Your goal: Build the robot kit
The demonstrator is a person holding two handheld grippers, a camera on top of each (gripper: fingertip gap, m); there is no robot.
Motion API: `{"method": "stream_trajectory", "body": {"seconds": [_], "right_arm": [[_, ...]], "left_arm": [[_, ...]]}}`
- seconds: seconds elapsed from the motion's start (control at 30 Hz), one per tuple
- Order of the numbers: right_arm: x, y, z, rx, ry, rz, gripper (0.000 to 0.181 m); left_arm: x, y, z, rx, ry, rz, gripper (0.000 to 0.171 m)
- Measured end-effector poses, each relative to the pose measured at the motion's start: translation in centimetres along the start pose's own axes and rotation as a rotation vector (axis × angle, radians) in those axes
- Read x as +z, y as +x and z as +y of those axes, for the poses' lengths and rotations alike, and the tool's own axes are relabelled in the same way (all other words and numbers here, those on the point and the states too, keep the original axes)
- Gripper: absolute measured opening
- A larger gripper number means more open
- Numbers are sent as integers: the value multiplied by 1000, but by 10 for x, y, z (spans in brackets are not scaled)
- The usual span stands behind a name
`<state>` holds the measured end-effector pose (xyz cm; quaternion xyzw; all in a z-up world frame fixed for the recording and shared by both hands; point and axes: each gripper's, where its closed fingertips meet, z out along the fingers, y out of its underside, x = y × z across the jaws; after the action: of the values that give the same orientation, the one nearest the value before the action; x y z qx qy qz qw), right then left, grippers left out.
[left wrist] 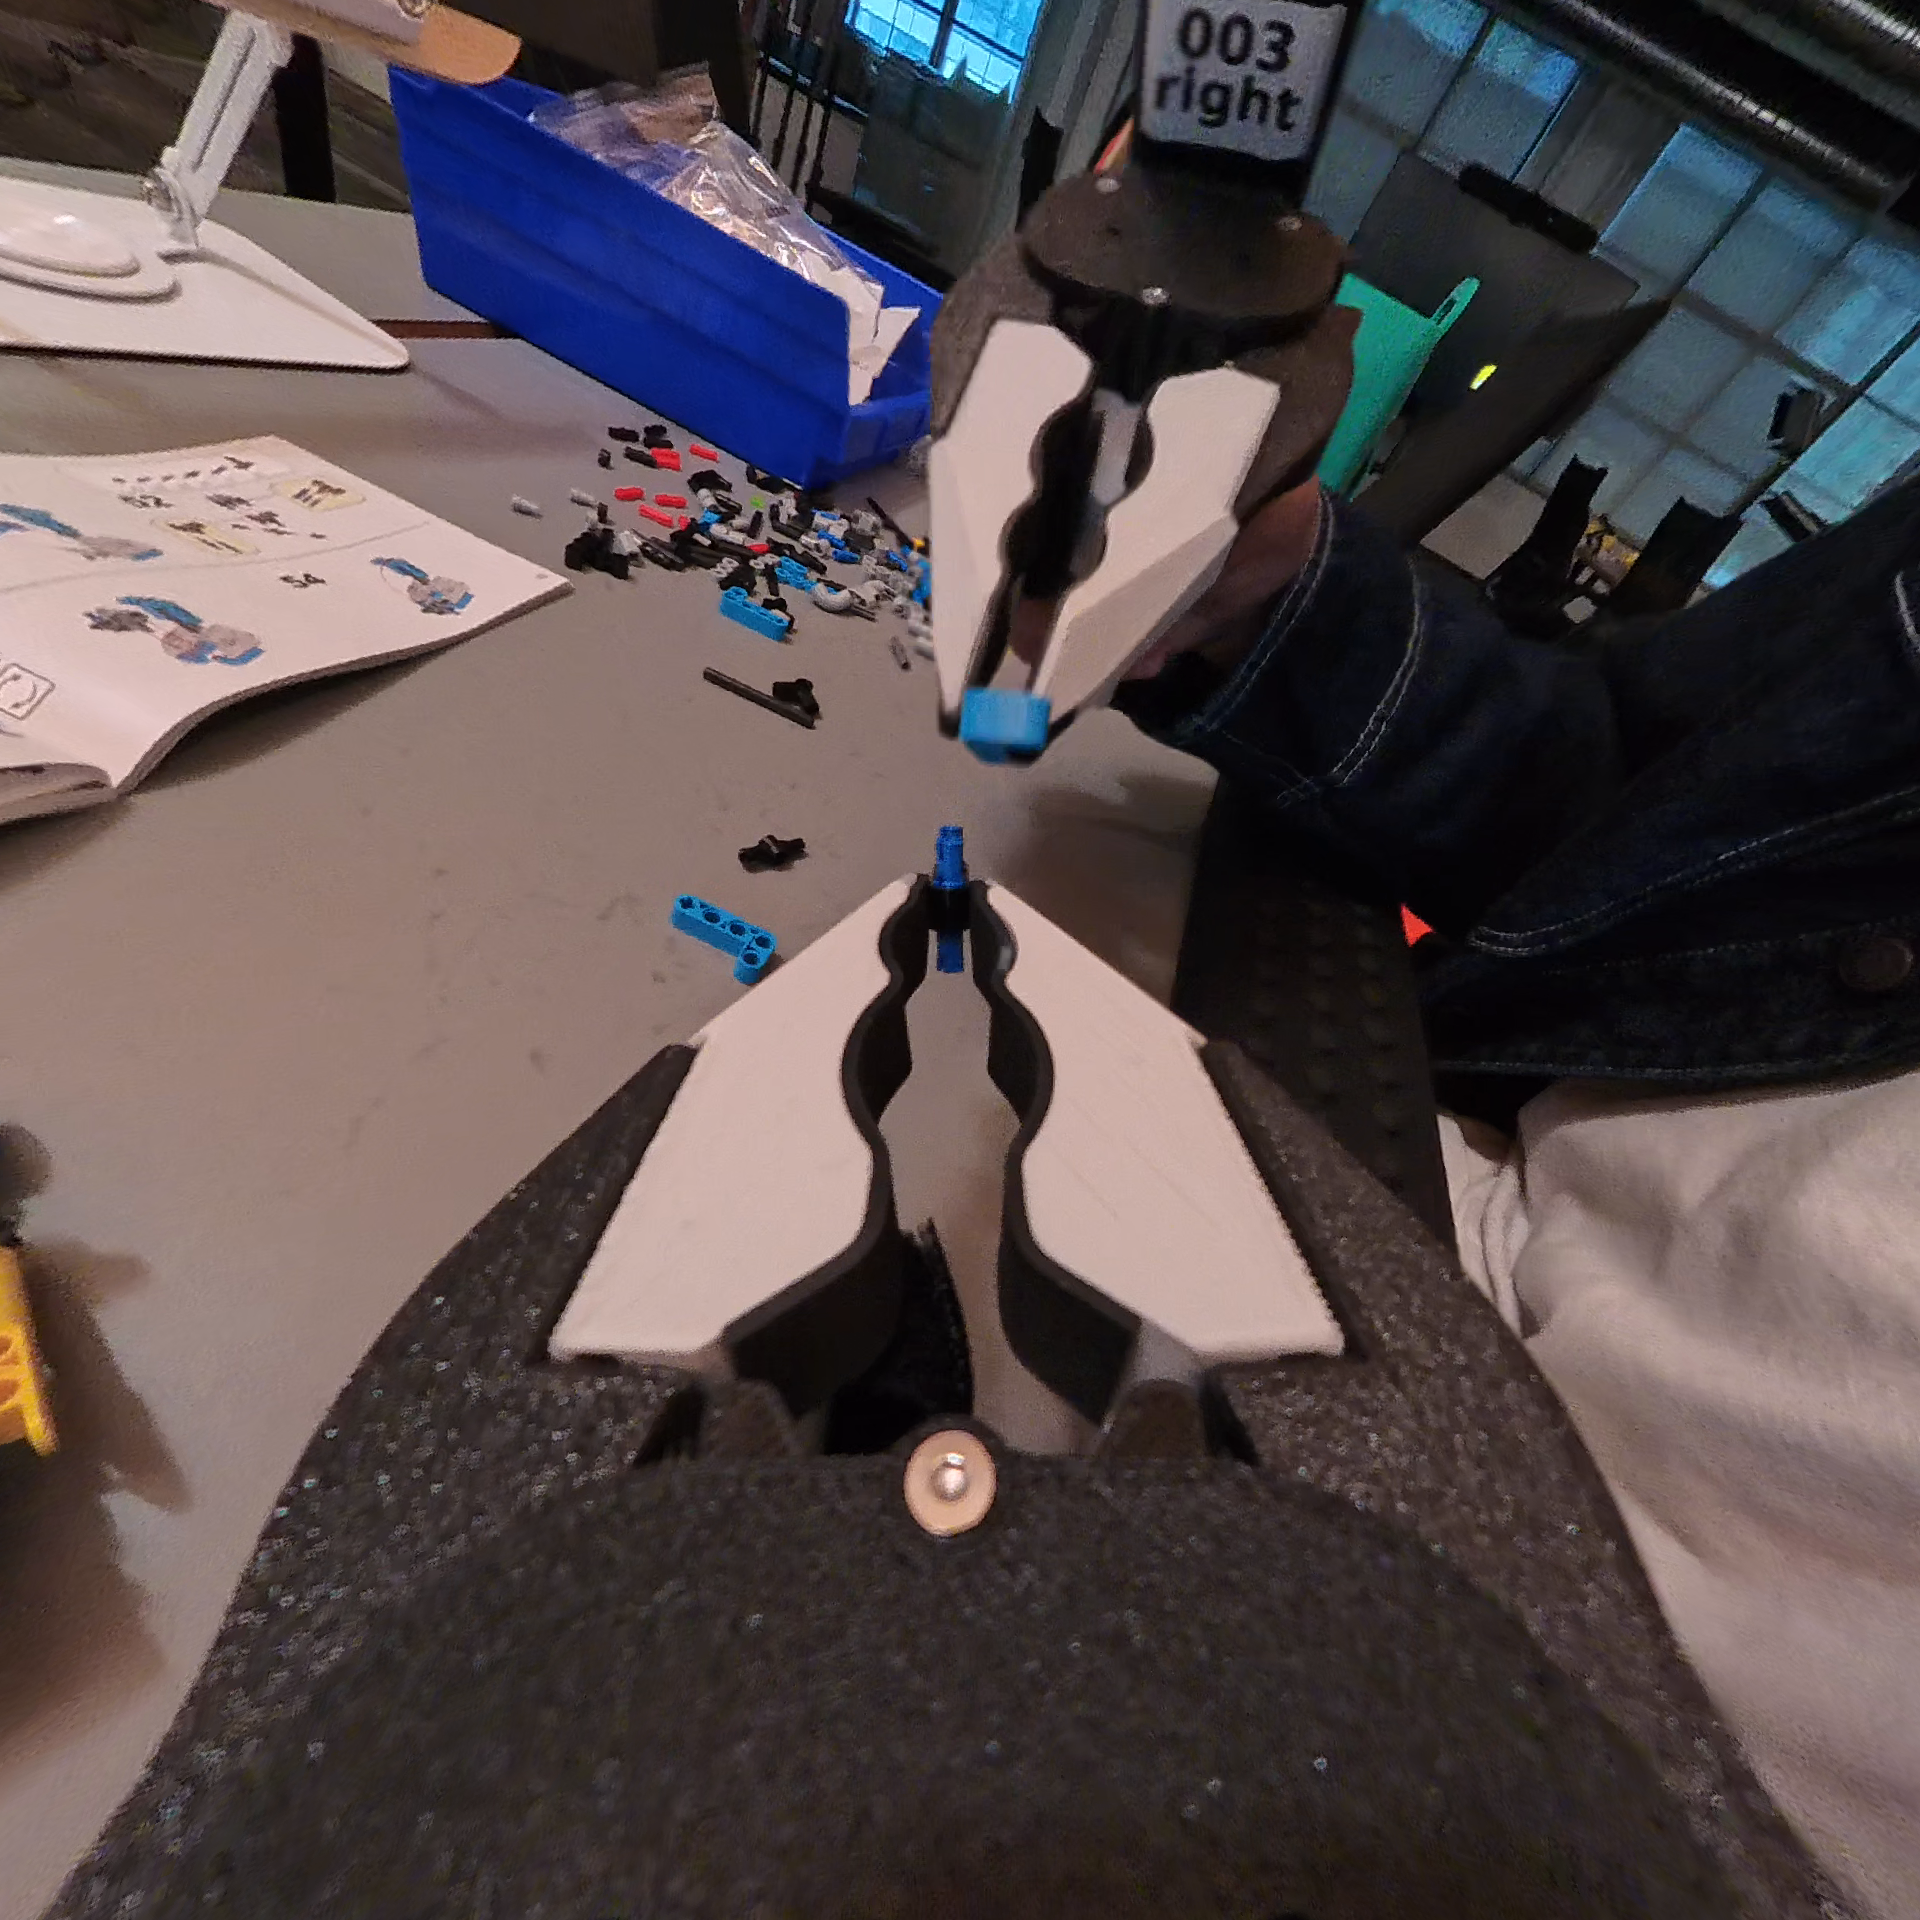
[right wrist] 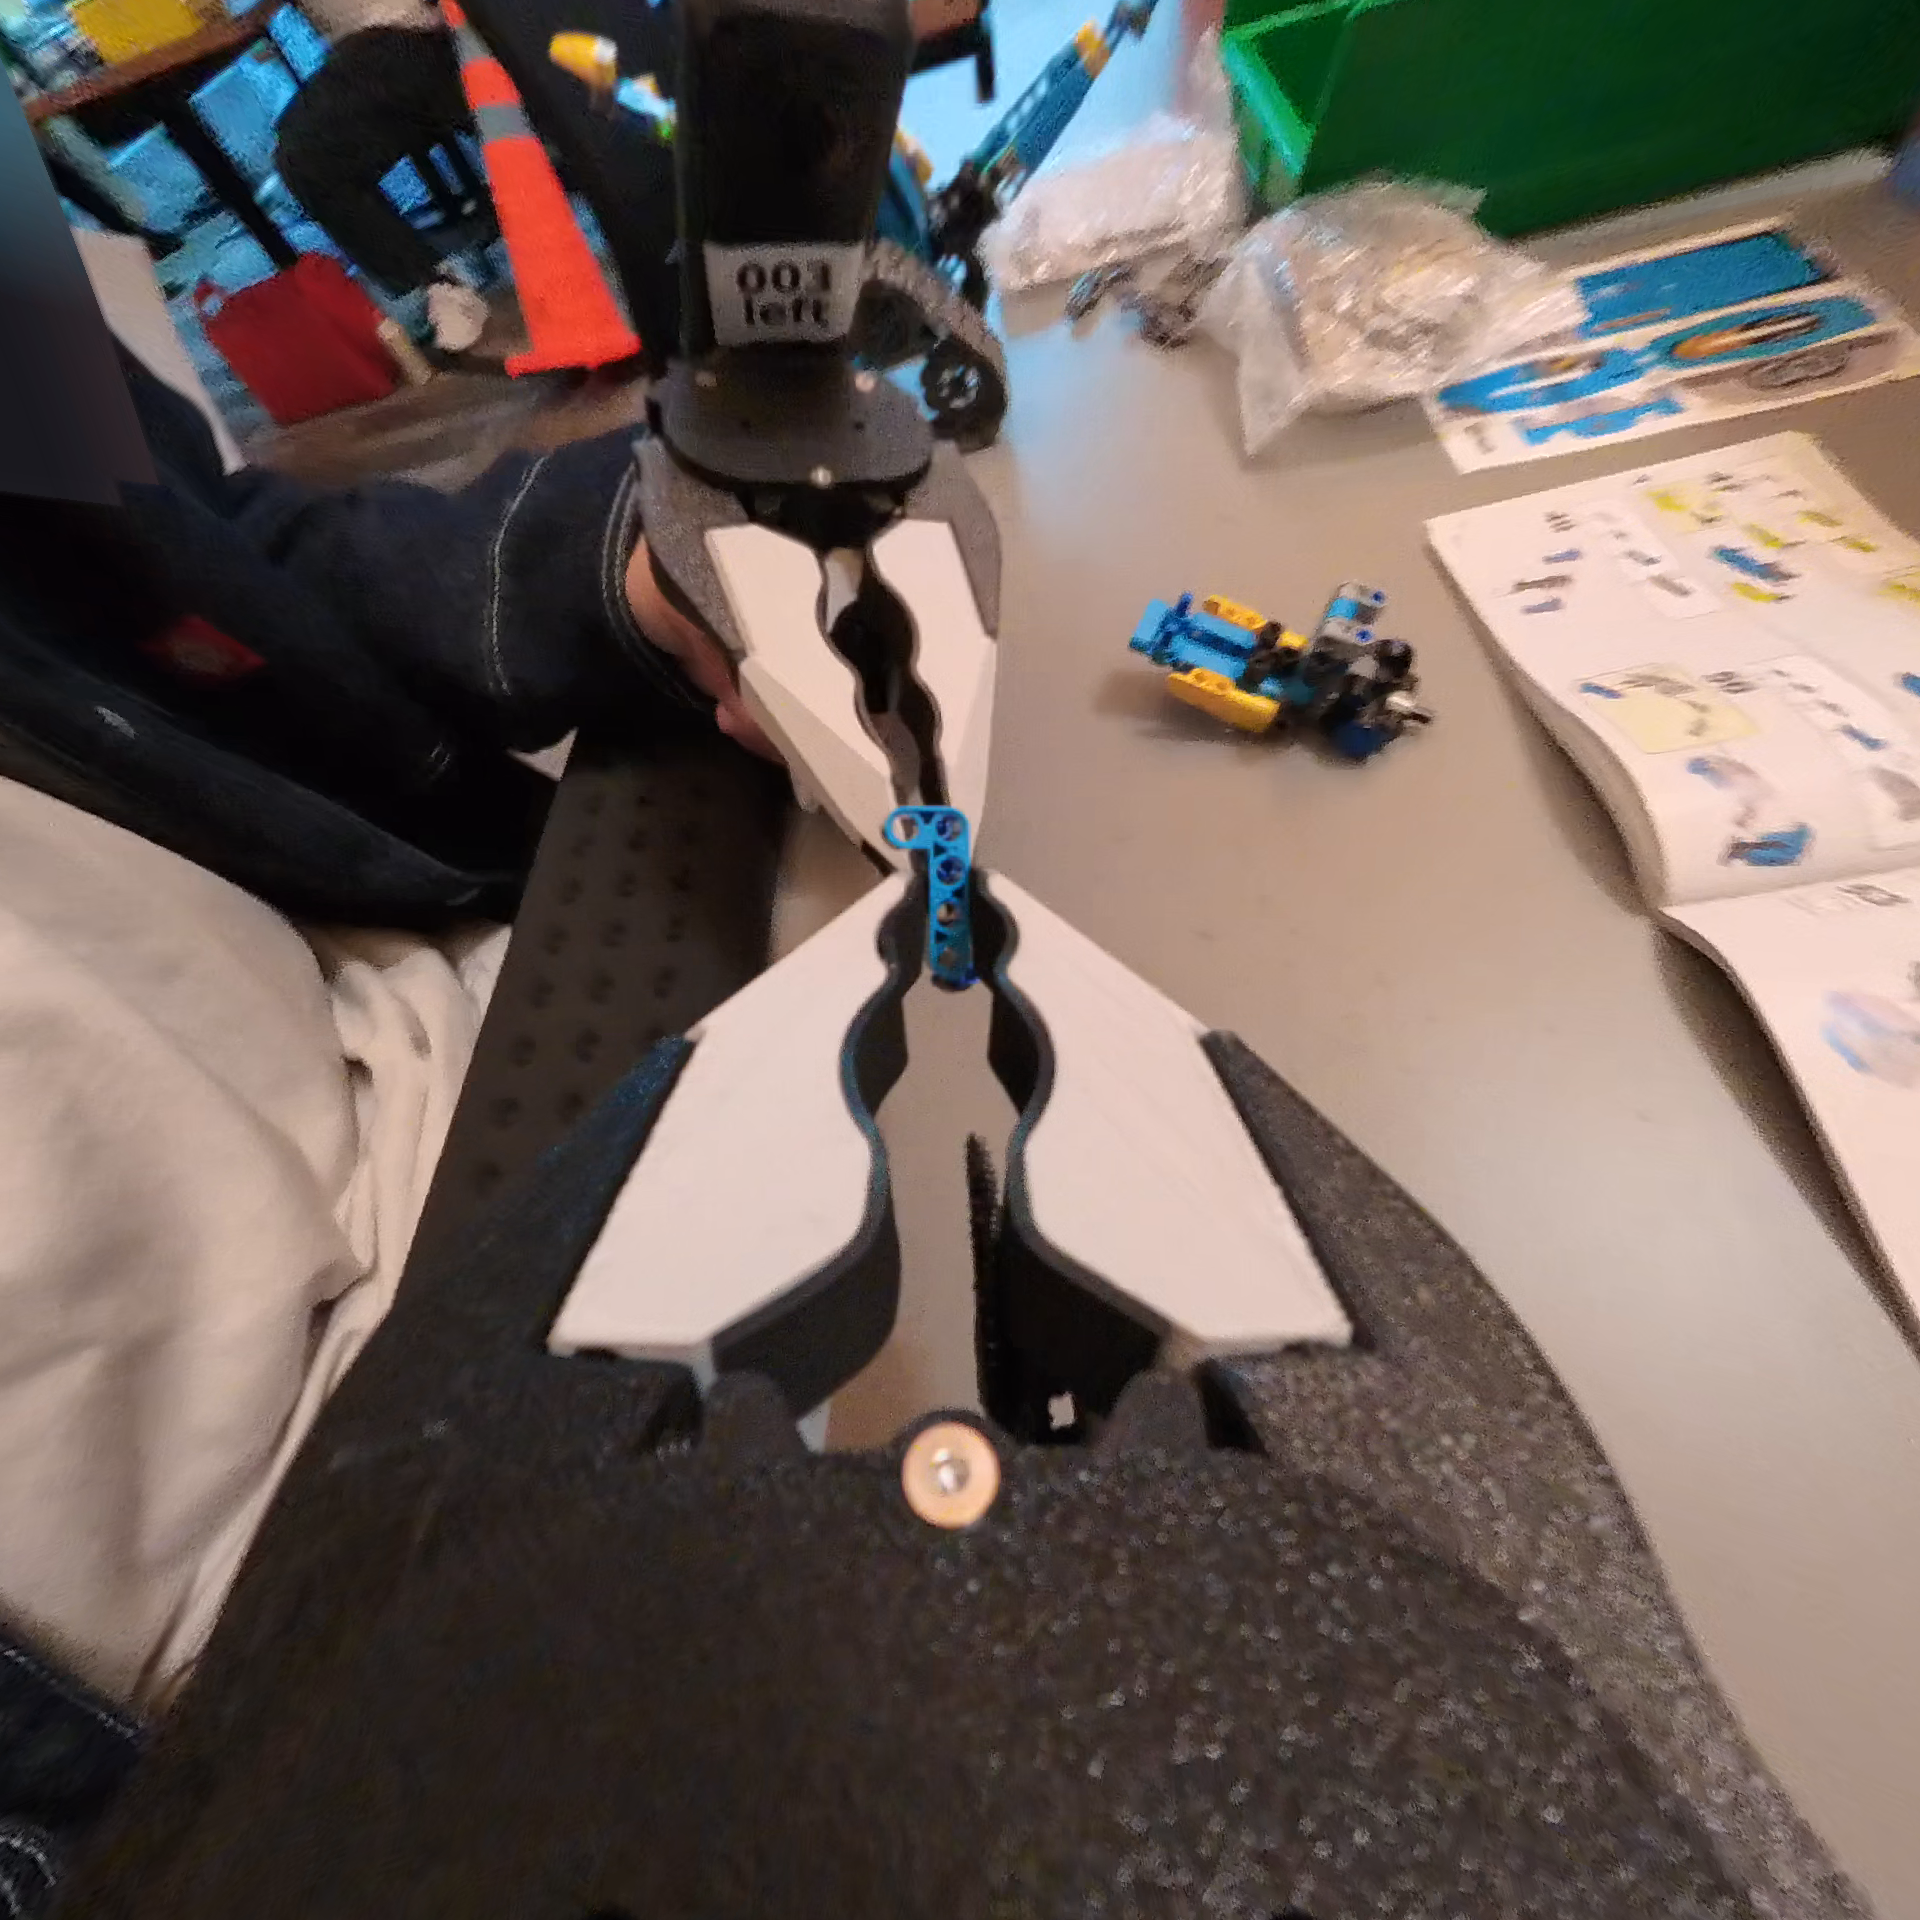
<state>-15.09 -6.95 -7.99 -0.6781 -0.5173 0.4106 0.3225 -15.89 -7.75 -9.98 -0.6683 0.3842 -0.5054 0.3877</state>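
Workshop: parts bin (left wrist: 623,260), traffic cone (right wrist: 540,229), grey worktable (left wrist: 416,935).

Left tongs (left wrist: 948,902) pinching blue pin (left wrist: 949,868).

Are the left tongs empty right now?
No, the left tongs are shut on a small blue pin sticking out past their tips.

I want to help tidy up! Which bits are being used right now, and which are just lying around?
In use:
left hand-held gripper, pinching a blue pin
right hand-held gripper, pinching a blue L-shaped beam

Lying about:
loose pile of small pieces
instruction booklet
blue bin
half-built blue and yellow model
plastic bags
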Motion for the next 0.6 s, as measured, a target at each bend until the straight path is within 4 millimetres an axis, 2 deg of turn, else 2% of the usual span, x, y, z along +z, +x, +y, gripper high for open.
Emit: {"method": "stream_trajectory", "body": {"seconds": [0.1,0.17,0.37,0.6], "right_arm": [[17,-3,2,18,-21,-79,7],[23,1,6,12,-42,-68,7],[25,1,12,-1,-74,-86,7],[28,-1,21,109,-64,-230,7]], "left_arm": [[-1,-1,-1,-5,5,-3,6],[0,-1,3,-3,-16,-8,6],[2,-2,8,-1,-49,-13,6],[6,-3,16,-32,-98,-3,5]]}}
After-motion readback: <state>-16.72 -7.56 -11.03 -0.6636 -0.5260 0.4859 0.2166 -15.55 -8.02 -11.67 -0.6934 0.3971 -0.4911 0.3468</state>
